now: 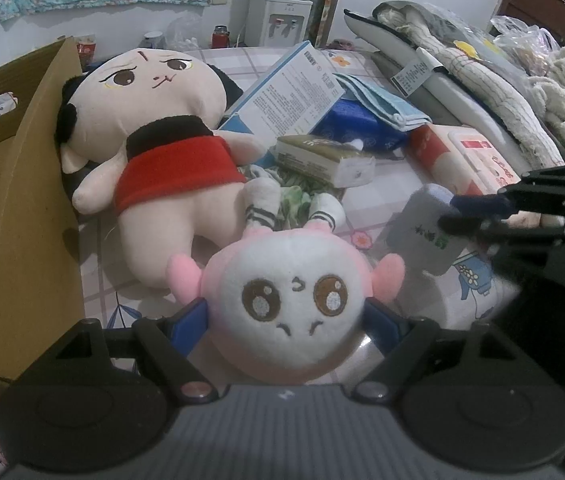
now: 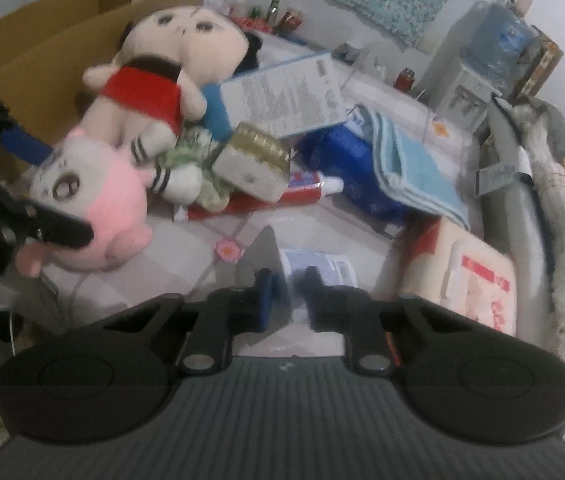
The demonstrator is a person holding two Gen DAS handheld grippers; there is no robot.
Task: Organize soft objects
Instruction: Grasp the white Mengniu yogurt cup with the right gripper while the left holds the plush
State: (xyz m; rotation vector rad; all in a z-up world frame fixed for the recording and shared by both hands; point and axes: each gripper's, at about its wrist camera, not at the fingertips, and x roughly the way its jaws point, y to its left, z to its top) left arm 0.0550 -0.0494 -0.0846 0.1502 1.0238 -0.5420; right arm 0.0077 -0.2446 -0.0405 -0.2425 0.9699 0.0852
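- The cardboard box [image 1: 10, 200] is the biggest thing here, standing open on the left side of the bed [image 1: 422, 184].
- Next up is the big doll [image 1: 154, 132] with the red top, lying face up on the bed right against the box wall.
- The white printed carton [image 1: 290, 96] leans tilted behind it, over a blue pack [image 1: 358, 128] with a light blue towel [image 1: 378, 100] draped on top.
- The pink and white plush [image 1: 286, 300] has its round head squeezed in the left gripper [image 1: 286, 320], blue fingers [image 1: 190, 320] pressed on both sides. Its striped legs point toward the big doll.
- A small gold-topped tissue pack [image 1: 322, 158] sits just past those legs.
- The right gripper [image 2: 288, 288] is clamped on a small grey packet [image 2: 262, 260], lifted a bit off the sheet, near the plush.
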